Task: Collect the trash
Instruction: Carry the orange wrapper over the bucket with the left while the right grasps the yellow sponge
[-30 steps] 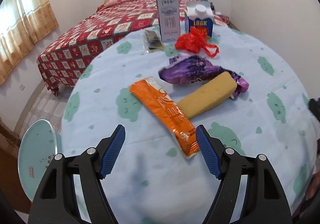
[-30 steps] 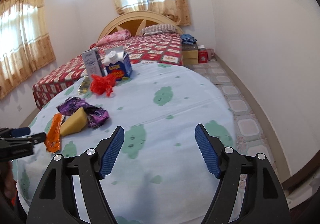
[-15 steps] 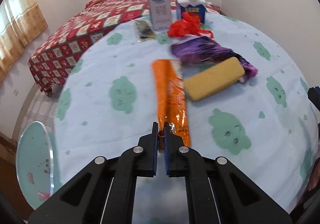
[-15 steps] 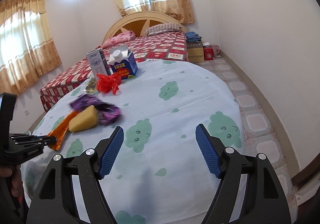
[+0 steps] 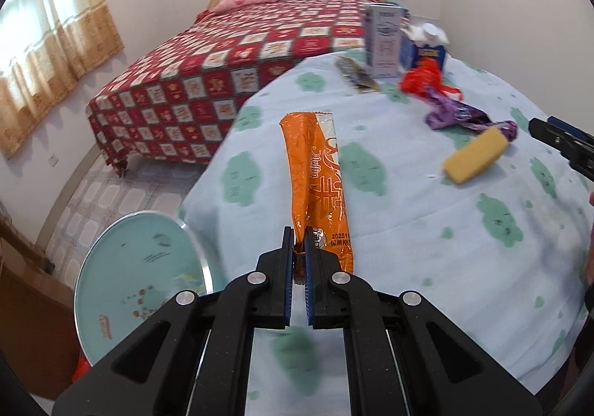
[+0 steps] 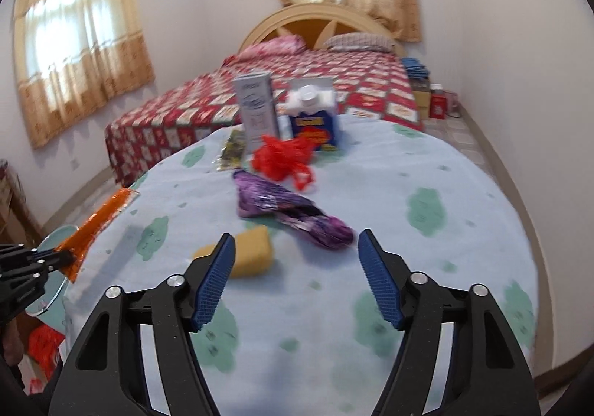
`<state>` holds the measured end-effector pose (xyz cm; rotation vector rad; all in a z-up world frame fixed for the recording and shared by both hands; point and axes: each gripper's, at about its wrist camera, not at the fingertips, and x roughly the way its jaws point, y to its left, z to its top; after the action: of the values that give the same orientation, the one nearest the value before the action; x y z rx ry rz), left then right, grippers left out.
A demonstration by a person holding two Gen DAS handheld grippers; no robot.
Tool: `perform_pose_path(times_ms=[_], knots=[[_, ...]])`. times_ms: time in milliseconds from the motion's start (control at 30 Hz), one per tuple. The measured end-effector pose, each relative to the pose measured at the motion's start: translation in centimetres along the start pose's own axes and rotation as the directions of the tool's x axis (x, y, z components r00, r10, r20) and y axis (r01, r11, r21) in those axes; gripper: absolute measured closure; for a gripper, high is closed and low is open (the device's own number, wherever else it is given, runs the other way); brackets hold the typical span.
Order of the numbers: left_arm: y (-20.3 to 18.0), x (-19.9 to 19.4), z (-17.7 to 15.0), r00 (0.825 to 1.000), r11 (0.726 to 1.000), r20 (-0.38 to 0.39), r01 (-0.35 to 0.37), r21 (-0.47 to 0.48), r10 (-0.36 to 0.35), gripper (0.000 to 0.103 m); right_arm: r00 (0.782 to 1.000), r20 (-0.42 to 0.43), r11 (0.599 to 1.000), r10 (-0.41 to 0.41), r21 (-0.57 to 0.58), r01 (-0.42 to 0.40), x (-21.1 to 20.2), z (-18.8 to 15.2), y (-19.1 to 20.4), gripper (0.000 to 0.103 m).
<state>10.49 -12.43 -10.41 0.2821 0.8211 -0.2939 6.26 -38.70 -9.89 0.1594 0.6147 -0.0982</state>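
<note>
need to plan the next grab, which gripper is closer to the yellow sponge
Right. The right gripper is open just short of the yellow sponge, one finger overlapping it. The left gripper, shut on the orange wrapper, is off to the sponge's side.

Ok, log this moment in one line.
left gripper: shut on orange wrapper | right gripper: open, closing, empty | yellow sponge: on table

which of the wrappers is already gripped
The orange wrapper: the left hand-held gripper is shut on its near end. The purple wrapper and the red plastic bag lie untouched on the table.
</note>
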Motion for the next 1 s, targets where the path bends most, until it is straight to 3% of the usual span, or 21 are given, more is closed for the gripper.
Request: perform_pose_path(times_ms=[167, 233, 300, 400, 667, 1000], knots=[[2.5, -0.1, -0.5, 1.0, 0.999, 0.001, -0.017, -0.032, 0.017, 0.098, 0.991, -0.132, 1.0, 0.013, -0.017, -0.016, 3.7, 0.7, 1.3, 0.042], [3.3, -0.3, -0.7, 1.0, 0.999, 0.005, -0.022, -0.038, 0.022, 0.098, 0.978, -0.203, 0.999, 0.04, -0.018, -0.045, 5.4, 0.4, 1.6, 0.053], [4.2, -0.8, -1.0, 1.0, 0.999, 0.012, -0.026, -0.046, 0.026, 0.098, 0.971, -0.229, 0.997, 0.071, -0.003, -0.074, 5.9, 0.1, 1.6, 0.077], [5.5, -1.6, -1.5, 0.999, 0.998, 0.021, -0.036, -0.057, 0.038, 0.098, 0.975, -0.207, 0.996, 0.082, -0.009, -0.086, 4.7, -0.1, 2.1, 0.083], [9.8, -3.6, -4.2, 0.995, 0.993, 0.024, -0.09, -0.081, 0.092, 0.098, 0.987, -0.086, 0.99, 0.138, -0.011, -0.139, 1.7, 0.4, 5.7, 0.085], [14.2, -4.0, -6.9, 0.989, 0.979, 0.005, -0.144, -0.142, 0.146, 0.098, 0.982, -0.036, 0.98, 0.188, -0.063, -0.19, 1.6, 0.7, 12.2, 0.085]])
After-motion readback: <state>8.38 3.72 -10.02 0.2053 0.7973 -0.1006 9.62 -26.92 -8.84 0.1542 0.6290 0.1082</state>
